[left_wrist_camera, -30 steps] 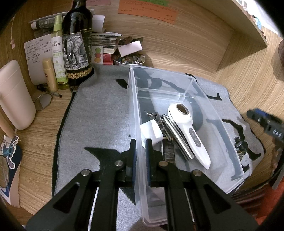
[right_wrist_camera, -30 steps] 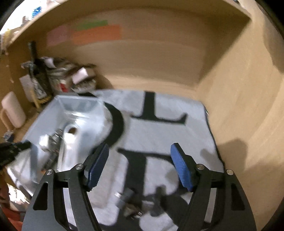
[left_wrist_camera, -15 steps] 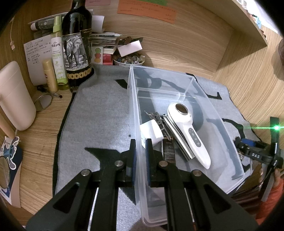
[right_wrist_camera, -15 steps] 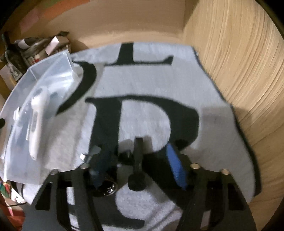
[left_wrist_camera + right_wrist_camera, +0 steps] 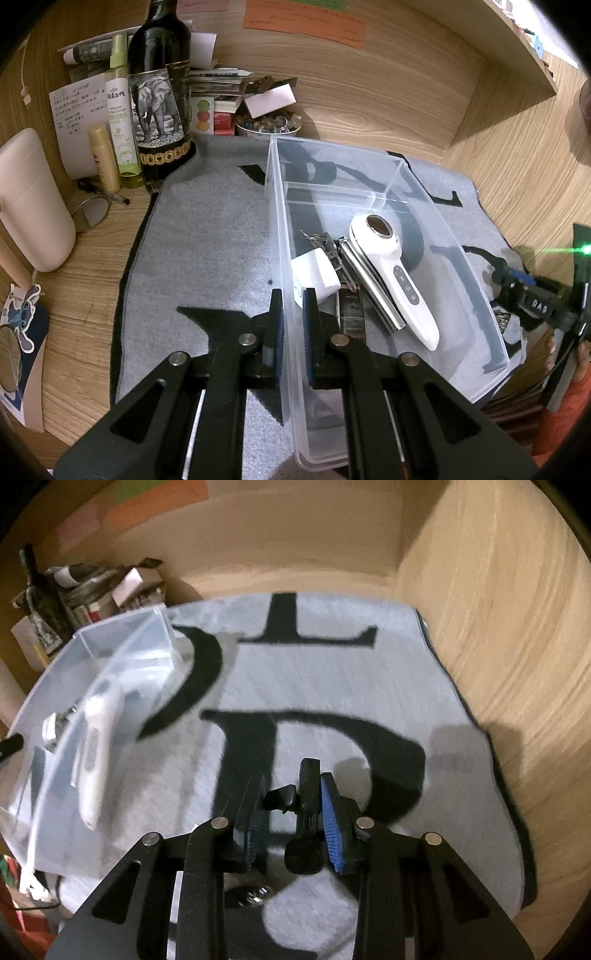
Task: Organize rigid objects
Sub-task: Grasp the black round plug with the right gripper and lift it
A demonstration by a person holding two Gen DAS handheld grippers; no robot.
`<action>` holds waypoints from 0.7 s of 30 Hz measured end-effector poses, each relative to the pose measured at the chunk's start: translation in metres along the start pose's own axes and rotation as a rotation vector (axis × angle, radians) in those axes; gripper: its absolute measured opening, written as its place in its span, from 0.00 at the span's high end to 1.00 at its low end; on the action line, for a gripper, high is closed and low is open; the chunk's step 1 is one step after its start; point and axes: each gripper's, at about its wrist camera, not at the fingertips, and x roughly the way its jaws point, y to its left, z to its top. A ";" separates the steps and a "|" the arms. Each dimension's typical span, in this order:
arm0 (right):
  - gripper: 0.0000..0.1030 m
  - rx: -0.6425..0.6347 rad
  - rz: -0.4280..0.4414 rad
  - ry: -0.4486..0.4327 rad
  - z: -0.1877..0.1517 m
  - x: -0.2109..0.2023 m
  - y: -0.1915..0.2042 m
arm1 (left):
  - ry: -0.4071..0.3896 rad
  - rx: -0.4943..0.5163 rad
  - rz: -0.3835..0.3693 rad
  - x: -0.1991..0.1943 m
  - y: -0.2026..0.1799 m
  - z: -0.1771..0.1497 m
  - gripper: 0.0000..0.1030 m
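While a second ago the right hand-held gripper hung wide open above the grey mat with a small dark gadget lying ahead of its fingertips, it has since dropped low over the worktop and its jaws are closing around that black gadget, which now stands between the blue pads. The right pad lies against its side; whether the left pad has yet met it I cannot tell, since the picture is blurred. Some small metal bits lie on the mat just under the fingers. To the left of this hand-held gripper sits the clear plastic bin, which already holds a white handheld device, a white plug and a metal tool. At the bin's near left wall the left hand-held gripper has not budged: it is clamped shut on the wall, steadying it. By my reading, the pickup is nearly secured, and a lift and carry left into the bin should follow.
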 end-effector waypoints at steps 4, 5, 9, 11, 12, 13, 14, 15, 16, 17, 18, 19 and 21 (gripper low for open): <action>0.74 -0.028 0.022 -0.055 0.015 -0.010 0.013 | 0.000 0.001 0.000 0.000 0.000 0.000 0.93; 0.74 -0.036 0.028 -0.070 0.020 -0.013 0.016 | 0.000 0.001 0.000 0.000 0.000 0.000 0.93; 0.73 -0.075 0.059 -0.132 0.037 -0.028 0.033 | 0.000 0.001 0.001 0.000 0.000 0.000 0.93; 0.74 -0.092 0.075 -0.158 0.045 -0.033 0.041 | 0.000 -0.001 -0.001 0.000 0.000 0.000 0.93; 0.74 -0.105 0.084 -0.171 0.048 -0.037 0.046 | 0.000 -0.002 -0.002 0.000 0.001 0.000 0.93; 0.74 -0.115 0.090 -0.181 0.052 -0.038 0.051 | -0.001 -0.003 -0.003 0.000 0.001 0.000 0.93; 0.74 -0.127 0.097 -0.190 0.055 -0.038 0.056 | -0.001 -0.003 -0.004 0.000 0.001 0.000 0.93; 0.74 -0.140 0.106 -0.201 0.058 -0.040 0.061 | -0.001 -0.004 -0.005 0.000 0.001 0.000 0.93; 0.74 -0.150 0.114 -0.208 0.060 -0.041 0.066 | 0.000 -0.003 -0.004 0.000 0.001 0.000 0.93; 0.73 -0.160 0.122 -0.215 0.062 -0.043 0.071 | 0.000 -0.003 -0.005 0.000 0.001 0.000 0.93; 0.73 -0.172 0.132 -0.222 0.065 -0.044 0.076 | 0.000 -0.003 -0.005 0.000 0.001 0.000 0.93; 0.73 -0.182 0.139 -0.227 0.066 -0.045 0.081 | 0.000 -0.003 -0.005 0.000 0.001 0.000 0.93; 0.73 -0.205 0.158 -0.234 0.070 -0.045 0.092 | 0.000 -0.002 -0.006 0.000 0.001 0.000 0.93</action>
